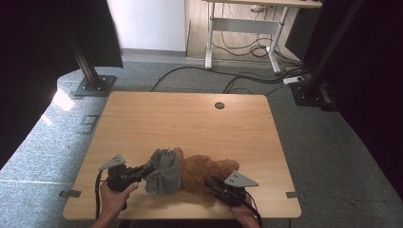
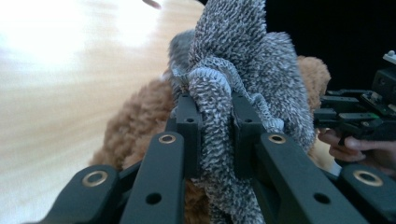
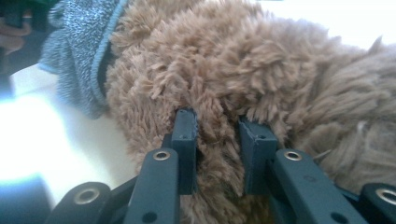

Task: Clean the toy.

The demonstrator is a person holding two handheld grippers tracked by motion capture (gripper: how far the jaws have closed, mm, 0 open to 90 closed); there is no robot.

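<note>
Two grips matter here; my left tongs (image 2: 215,116) pinch a fold of the grey knit garment (image 1: 164,171) lying over the brown teddy bear (image 1: 204,172) near the table's (image 1: 190,118) front edge; my right tongs (image 3: 219,135) clamp the bear's fur; I'd hold the bear steady and draw the garment slowly, lest the knit slip.

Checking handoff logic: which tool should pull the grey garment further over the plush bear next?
Left. The left tool already pinches the grey garment, while the right tool is clamped in the brown plush bear, likely anchoring it.
</note>
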